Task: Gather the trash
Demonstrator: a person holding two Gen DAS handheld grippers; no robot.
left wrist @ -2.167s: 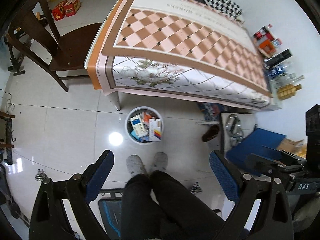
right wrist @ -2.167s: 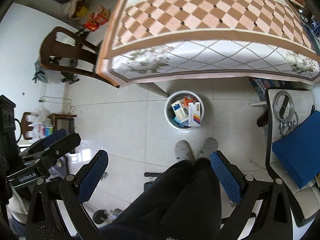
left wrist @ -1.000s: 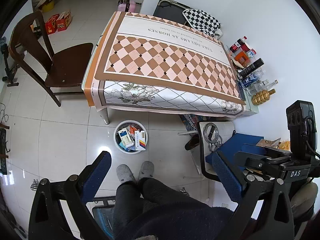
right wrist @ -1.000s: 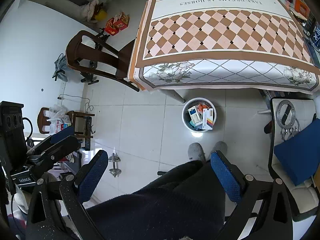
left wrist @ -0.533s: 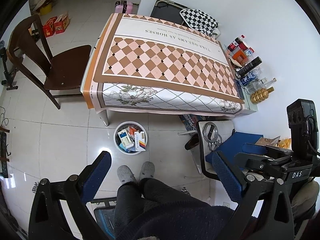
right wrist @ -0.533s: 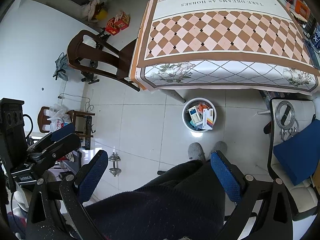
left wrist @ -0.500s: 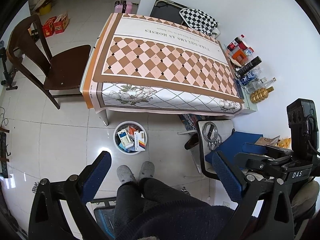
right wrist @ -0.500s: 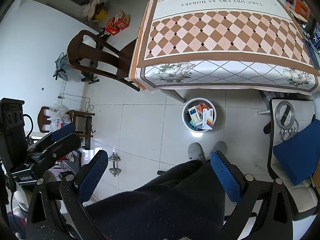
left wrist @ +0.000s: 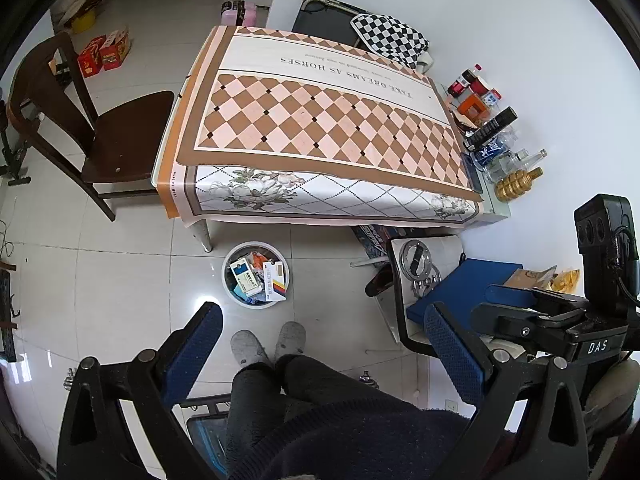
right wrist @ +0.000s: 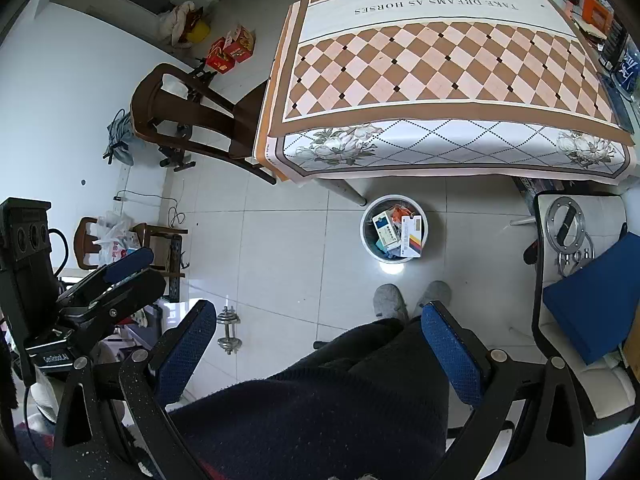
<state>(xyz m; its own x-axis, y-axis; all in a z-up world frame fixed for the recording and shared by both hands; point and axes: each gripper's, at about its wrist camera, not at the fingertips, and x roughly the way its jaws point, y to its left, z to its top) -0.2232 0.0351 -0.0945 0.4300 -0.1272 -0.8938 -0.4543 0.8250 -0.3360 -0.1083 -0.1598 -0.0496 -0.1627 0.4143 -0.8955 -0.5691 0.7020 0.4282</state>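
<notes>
A round white trash bin [left wrist: 228,280] stands on the tiled floor by the table leg, filled with several small boxes and wrappers [left wrist: 260,278]; it also shows in the right wrist view [right wrist: 366,236]. My left gripper [left wrist: 320,340] is open and empty, held high above the floor over the person's legs. My right gripper [right wrist: 316,340] is open and empty at a similar height. The left gripper's body shows at the left of the right wrist view [right wrist: 96,300], and the right gripper's body shows at the right of the left wrist view [left wrist: 560,320].
A table with a checked cloth [left wrist: 320,120] stands beyond the bin. A dark wooden chair [left wrist: 100,140] is at its left. Bottles and boxes [left wrist: 492,132] line the wall. A white chair with a blue cushion [left wrist: 460,288] is at the right. A dumbbell [right wrist: 230,332] lies on the floor.
Both grippers have risen and tilted back, so the bin and table look smaller and farther. In the last half second almost nothing moved. Both stay open.
</notes>
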